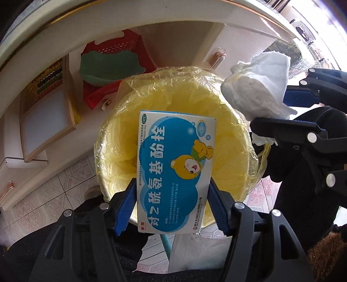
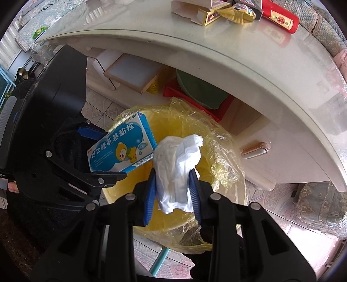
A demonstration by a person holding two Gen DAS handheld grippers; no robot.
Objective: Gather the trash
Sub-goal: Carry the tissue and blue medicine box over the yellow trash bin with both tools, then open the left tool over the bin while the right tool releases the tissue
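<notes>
My left gripper (image 1: 172, 195) is shut on a blue and white medicine box (image 1: 173, 171) with a cartoon bear, and holds it above the trash bin (image 1: 117, 138) lined with a yellow bag. The box also shows in the right wrist view (image 2: 121, 147). My right gripper (image 2: 173, 191) is shut on a crumpled white tissue (image 2: 175, 164) and holds it over the same bin (image 2: 219, 156). In the left wrist view the tissue (image 1: 258, 86) and right gripper (image 1: 288, 112) are at the upper right, over the bin's rim.
The bin stands on a tiled floor beside a white table (image 2: 216, 56). On the table lie small cartons (image 2: 208, 15), a yellow wrapper (image 2: 240, 13) and a red bottle (image 2: 279, 18). Under it are a red basket (image 1: 121, 52) with a green dish and a framed board (image 1: 43, 117).
</notes>
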